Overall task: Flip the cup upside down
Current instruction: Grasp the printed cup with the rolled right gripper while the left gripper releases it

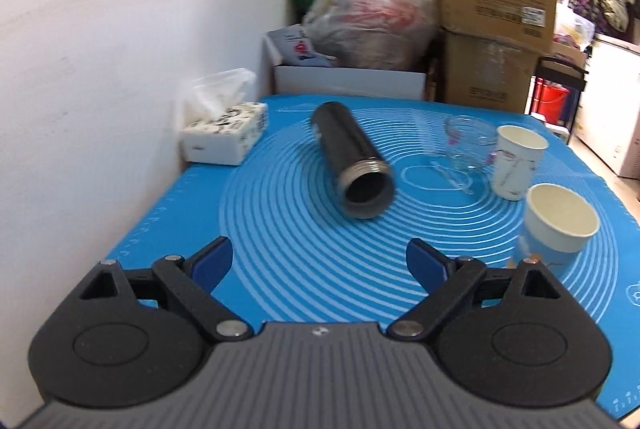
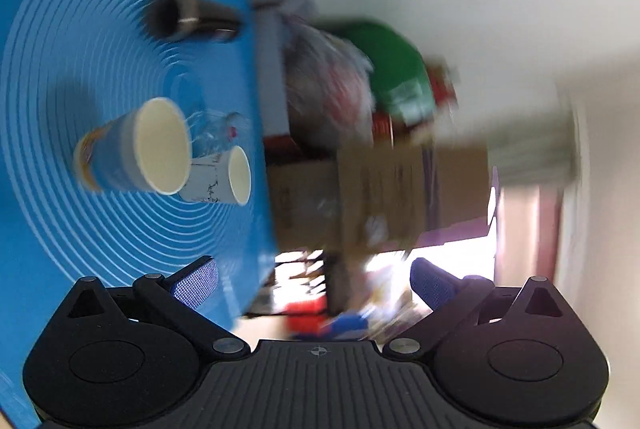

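Two paper cups stand upright, mouths up, on the blue mat (image 1: 280, 249): a blue-and-white one (image 1: 560, 219) at the near right and a white one (image 1: 516, 163) behind it. A clear glass cup (image 1: 466, 139) lies behind them. A black flask (image 1: 352, 159) lies on its side mid-mat, open mouth toward me. My left gripper (image 1: 320, 263) is open and empty, short of the flask. My right gripper (image 2: 314, 281) is open and empty, rolled sideways; its blurred view shows the blue cup (image 2: 136, 147), the white cup (image 2: 218, 175) and the flask (image 2: 192, 15).
A tissue box (image 1: 224, 135) sits at the mat's far left against the white wall. Behind the table stand a white box (image 1: 348, 79), plastic bags (image 1: 372, 25) and stacked cardboard boxes (image 1: 496, 9). The mat's right edge drops to the floor.
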A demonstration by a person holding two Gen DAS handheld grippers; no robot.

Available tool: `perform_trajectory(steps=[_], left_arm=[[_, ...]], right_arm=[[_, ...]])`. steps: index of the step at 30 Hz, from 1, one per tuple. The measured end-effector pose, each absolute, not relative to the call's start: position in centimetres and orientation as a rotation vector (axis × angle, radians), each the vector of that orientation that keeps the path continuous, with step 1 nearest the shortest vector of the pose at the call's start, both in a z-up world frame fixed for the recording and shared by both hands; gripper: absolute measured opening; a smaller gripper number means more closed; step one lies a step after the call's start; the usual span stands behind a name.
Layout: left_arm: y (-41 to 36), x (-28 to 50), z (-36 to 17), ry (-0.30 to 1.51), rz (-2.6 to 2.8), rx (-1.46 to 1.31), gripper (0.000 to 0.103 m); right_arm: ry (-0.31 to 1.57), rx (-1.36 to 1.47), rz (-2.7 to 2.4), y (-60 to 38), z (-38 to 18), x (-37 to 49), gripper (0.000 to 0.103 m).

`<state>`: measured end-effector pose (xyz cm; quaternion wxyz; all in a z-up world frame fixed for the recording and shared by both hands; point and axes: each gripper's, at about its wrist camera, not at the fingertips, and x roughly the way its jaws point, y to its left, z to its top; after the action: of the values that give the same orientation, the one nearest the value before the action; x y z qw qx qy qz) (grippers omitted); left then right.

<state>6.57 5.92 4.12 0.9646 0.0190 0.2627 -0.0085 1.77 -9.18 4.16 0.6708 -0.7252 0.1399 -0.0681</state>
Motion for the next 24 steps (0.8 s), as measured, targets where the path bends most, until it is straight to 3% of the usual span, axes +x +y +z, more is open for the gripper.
perform_trajectory(steps=[16, 24], left_arm=[[9.7, 4.4, 2.4, 0.544, 0.012, 0.082, 0.093], [11.0, 5.2, 1.7, 0.579, -0.003, 0.061, 0.093]], right_arm=[[0.059, -2.82, 0.225, -8.6, -7.6, 1.5, 0.103], [0.059, -3.042, 0.306, -9.8, -11.5, 3.0, 0.103]])
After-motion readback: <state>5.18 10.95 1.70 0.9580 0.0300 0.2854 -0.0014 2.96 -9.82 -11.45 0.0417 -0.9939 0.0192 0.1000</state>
